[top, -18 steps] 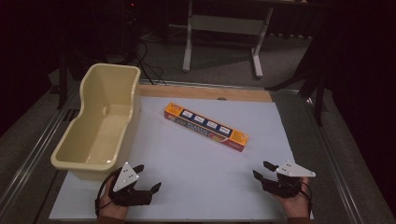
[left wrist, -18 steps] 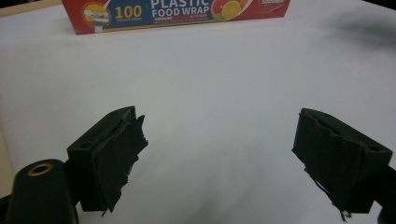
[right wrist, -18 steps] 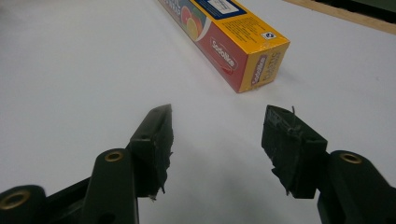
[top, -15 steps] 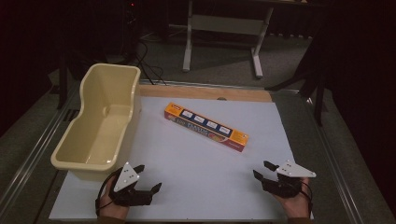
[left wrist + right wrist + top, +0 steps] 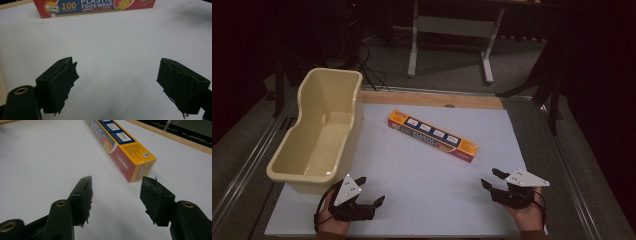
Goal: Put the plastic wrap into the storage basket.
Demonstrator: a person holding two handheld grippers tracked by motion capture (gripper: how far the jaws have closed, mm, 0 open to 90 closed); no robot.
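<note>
Item 1: food wrap box [image 5: 432, 135]. Long, flat on the white mat [image 5: 432, 200], lying diagonal across the middle. From my left gripper [image 5: 368, 193] it sits well ahead of the jaws, broadside on, its printed long face reading "plastic food wrap" in the left gripper view [image 5: 95, 6]. From my right gripper [image 5: 490, 179] it runs away ahead and slightly left, with its near end [image 5: 143, 170] just beyond the jaw tips. I judge the diagonal lie suits a two-ended grasp: each gripper can address its own end without crossing the other.

Item 2: cream tub [image 5: 319, 135]. Off to the left of the left gripper's jaws and beyond them, at the mat's edge, open side up, nothing visible inside. I take it as the likely destination for the box.

Item 3: left gripper. Jaws spread wide, bare mat between them, touching nothing. Held low near the front edge of the mat, facing the box, which I read as a ready stance.

Item 4: right gripper. Jaws parted wide, wider than the box end looks from here, holding nothing and clear of the box. It is the nearer of the two to the box, so I would expect it to lead.
</note>
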